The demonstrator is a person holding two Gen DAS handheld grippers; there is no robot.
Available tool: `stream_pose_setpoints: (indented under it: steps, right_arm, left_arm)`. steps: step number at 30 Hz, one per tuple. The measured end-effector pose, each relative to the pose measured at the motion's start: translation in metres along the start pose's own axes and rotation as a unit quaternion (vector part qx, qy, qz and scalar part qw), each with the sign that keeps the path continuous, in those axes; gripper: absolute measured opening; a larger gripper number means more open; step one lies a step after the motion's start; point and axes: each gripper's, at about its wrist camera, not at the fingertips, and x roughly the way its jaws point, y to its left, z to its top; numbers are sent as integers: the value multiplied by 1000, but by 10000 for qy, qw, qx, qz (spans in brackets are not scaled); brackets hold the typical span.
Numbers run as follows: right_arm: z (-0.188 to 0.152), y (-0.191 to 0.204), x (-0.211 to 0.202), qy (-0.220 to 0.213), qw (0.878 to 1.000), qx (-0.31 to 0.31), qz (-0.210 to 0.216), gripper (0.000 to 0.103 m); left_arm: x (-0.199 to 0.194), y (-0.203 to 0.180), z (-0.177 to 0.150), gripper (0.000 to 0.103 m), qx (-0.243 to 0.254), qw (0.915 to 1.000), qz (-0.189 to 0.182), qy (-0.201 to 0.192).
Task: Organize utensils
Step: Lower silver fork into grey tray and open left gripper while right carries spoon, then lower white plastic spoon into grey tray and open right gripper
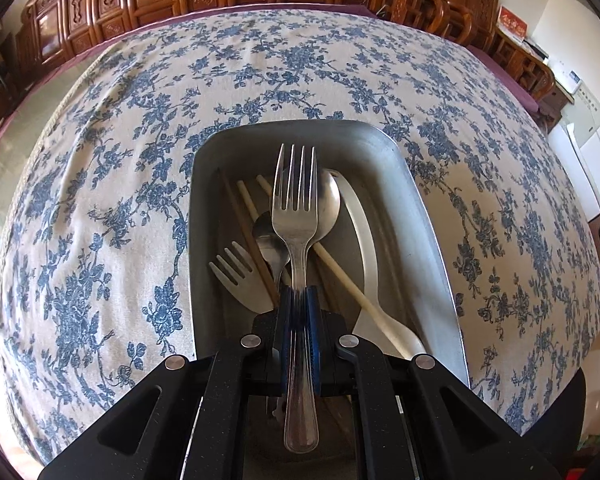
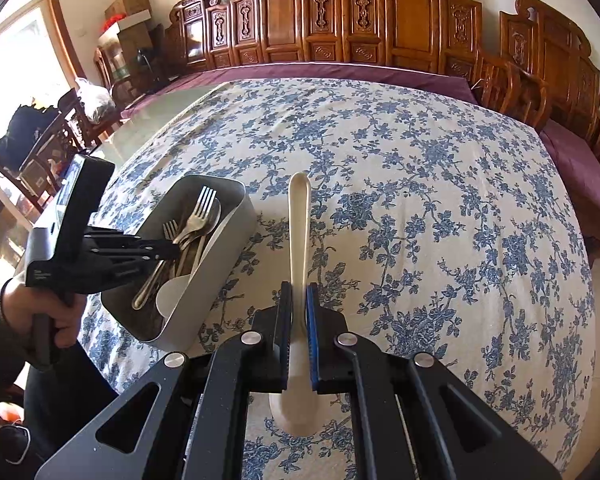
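Inspector: Left wrist view: left gripper [image 1: 300,300] clamps a steel fork [image 1: 296,216] over the grey metal tray [image 1: 432,216].

Clerk: Right gripper [image 2: 299,300]?

Inspector: Clamped on a white spoon [image 2: 299,216], above the floral tablecloth [image 2: 440,220].

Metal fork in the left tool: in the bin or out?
Partly in: the metal fork, clamped in the left tool, hangs over utensils inside the grey bin.

Blue-flowered cream tablecloth [image 2: 420,200] — grey bin [image 1: 428,216], silver fork [image 1: 296,208], white spoon [image 2: 299,216].
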Motion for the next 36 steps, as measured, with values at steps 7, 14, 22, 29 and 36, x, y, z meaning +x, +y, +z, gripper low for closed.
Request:
stream_pose_setpoints:
  steps: [7, 14, 22, 29, 36]
  right_arm:
    - [1, 10, 0, 12, 10000, -58, 38, 8]
    - [10, 33, 5, -32, 9998, -150, 150, 8]
    - [27, 71, 25, -21, 9991, -245, 346, 8]
    - [39, 101, 46, 68, 9985, -278, 471, 8]
    - [45, 120, 74, 276, 9979, -132, 565, 8]
  left_arm:
    - [-11, -1, 1, 7, 41, 9999, 49, -87]
    - [-43, 8, -7, 8, 25, 9994, 22, -356]
    - [-84, 29, -18, 14, -62, 9975, 38, -700]
    - [-107, 49, -26, 15, -157, 9958, 76, -898]
    - [-117, 70, -35, 15, -268, 9948, 121, -974]
